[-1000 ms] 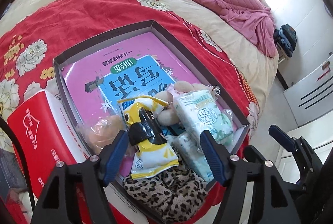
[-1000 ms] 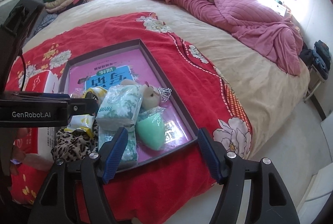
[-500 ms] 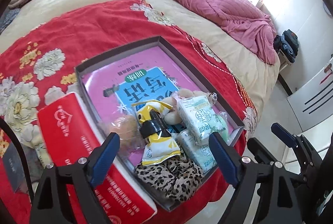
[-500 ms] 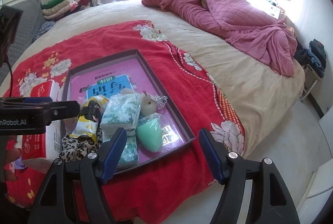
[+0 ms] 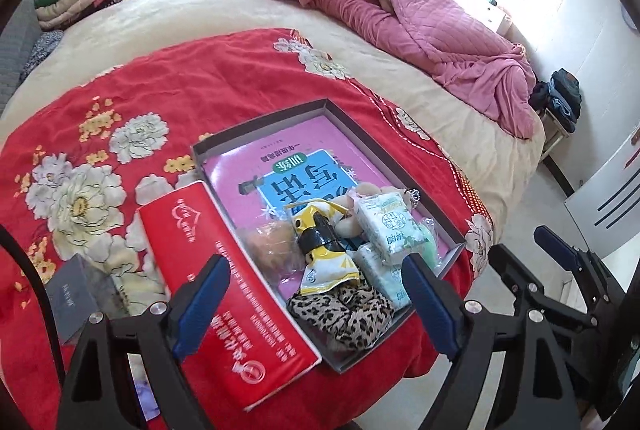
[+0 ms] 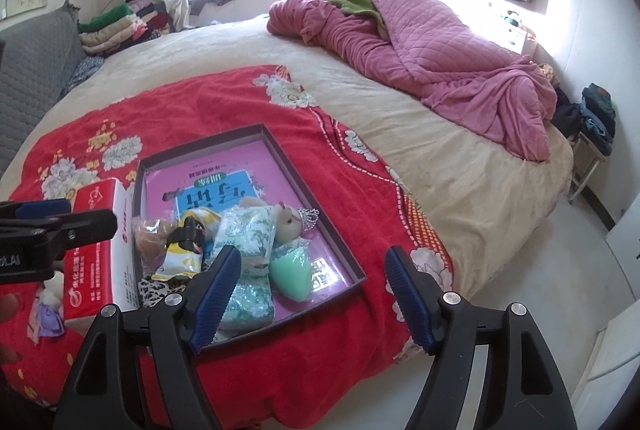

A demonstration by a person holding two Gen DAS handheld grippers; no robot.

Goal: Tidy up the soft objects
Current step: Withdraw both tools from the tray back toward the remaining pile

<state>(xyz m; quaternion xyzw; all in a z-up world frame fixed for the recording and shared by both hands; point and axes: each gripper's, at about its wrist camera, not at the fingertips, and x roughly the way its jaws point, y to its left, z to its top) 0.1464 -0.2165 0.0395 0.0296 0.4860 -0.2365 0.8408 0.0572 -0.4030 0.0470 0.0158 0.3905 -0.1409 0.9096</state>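
Both grippers (image 5: 316, 300) (image 6: 310, 290) rose from the tray (image 5: 400, 154), jaws wider.

Shallow dark tray (image 5: 400, 160) on the red floral blanket holds a leopard-print cloth (image 5: 344, 314), a yellow packet (image 5: 320, 250), two green-patterned tissue packs (image 5: 386, 226), a small plush bear (image 6: 288, 224) and a mint-green sponge (image 6: 292, 272), all bunched at its near end.

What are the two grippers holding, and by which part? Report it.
Nothing. The left gripper is open and empty; the right gripper's jaws are opening, with nothing between them.
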